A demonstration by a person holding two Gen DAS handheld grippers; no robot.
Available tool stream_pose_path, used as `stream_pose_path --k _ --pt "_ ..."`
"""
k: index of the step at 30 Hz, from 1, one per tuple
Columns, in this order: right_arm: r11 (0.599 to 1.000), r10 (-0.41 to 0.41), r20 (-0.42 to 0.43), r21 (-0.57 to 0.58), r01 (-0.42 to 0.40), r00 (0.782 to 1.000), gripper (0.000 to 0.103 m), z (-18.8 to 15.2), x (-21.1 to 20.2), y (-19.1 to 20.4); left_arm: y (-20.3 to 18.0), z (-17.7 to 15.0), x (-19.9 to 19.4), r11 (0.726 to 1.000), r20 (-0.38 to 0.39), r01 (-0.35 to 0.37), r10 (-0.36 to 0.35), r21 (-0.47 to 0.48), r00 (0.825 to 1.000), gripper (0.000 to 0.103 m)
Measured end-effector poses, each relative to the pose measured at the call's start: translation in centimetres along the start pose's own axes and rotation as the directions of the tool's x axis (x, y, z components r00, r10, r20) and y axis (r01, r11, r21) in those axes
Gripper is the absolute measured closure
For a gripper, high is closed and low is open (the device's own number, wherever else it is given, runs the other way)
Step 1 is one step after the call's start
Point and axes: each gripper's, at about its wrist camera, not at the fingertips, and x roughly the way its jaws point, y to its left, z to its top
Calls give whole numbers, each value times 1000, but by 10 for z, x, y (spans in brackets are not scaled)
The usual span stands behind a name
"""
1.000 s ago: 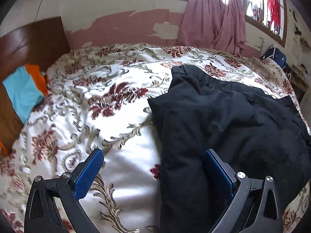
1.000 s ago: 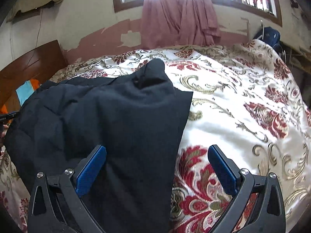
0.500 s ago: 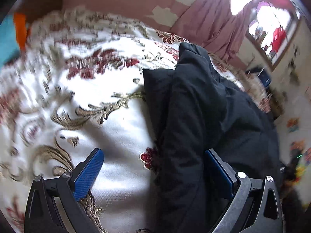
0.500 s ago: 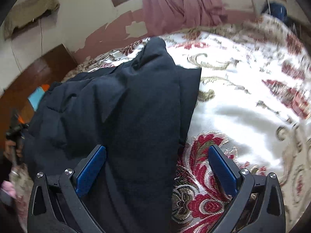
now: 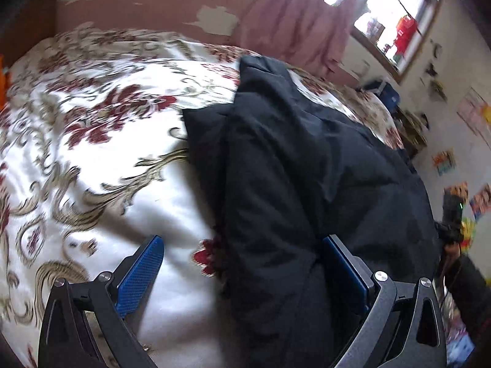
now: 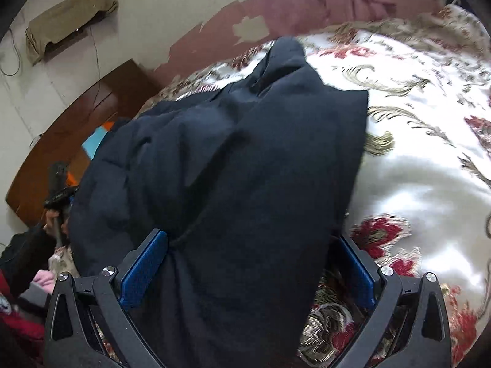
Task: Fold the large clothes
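A big black padded jacket (image 5: 307, 159) lies bunched on the floral bedspread (image 5: 101, 141). My left gripper (image 5: 242, 273) stands open low over the bed. The jacket's left edge sits between its blue fingers (image 5: 141, 271), and its right finger is pressed against the cloth. In the right wrist view the same jacket (image 6: 239, 159) fills the middle. My right gripper (image 6: 250, 271) is open, with the jacket's near right part bulging between its fingers (image 6: 144, 270). Each view shows the other gripper far off at the jacket's opposite side, held in a hand (image 6: 53, 217).
A dark wooden headboard (image 6: 76, 128) with teal and orange clothes (image 6: 98, 136) stands at the bed's left end. A pink curtain (image 5: 294, 21) hangs under the window. A blue bag (image 5: 388, 95) sits past the far corner. Bare bedspread (image 6: 423, 159) spreads right of the jacket.
Both grippers have moved lower and closer to the jacket and tilted inward. Its side edges now sit between the open fingers. The jacket has bunched up a little.
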Motion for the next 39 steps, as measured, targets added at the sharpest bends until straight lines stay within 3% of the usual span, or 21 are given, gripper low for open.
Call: stream_pose_path --k 8,13,15,17,20,21,22,25,30,34,39 --pt "997 55 -9 48 -54 998 1 -3 7 -8 -2 11 15 995 -98 94 -95 -11 991 0" --pt "996 69 6 51 -70 998 1 -13 4 -12 -11 11 16 993 -104 116 -113 20 988 1" --pt "997 58 8 44 -59 998 1 -16 2 -10 -14 11 15 993 -104 111 -107 28 989 7" --pt "998 47 2 46 -47 999 1 -15 3 -9 -16 12 13 992 -109 128 -125 20 986 20" --pt "996 54 -3 76 -54 999 20 -14 1 -6 -22 13 10 993 -117 118 -115 21 986 33" --pt "993 73 -2 90 -72 997 33 -14 -1 -7 -23 13 10 993 -121 117 -114 18 986 38" --pt "990 89 1 112 -89 996 39 -16 -1 -7 -24 14 10 992 -121 125 -124 2 985 48" --pt "986 86 15 145 -87 996 47 -21 -3 -1 -26 15 9 992 -115 117 -121 -34 986 58" --pt "979 72 36 187 -77 997 55 -27 -2 3 -35 17 6 998 -104 38 -43 -41 994 70" --pt "971 48 65 231 -62 997 70 -28 -5 7 -45 23 -1 998 -87 -20 14 -67 996 84" --pt "974 17 96 222 -38 995 83 -19 -19 26 -63 30 -19 997 -53 -59 57 -52 997 89"
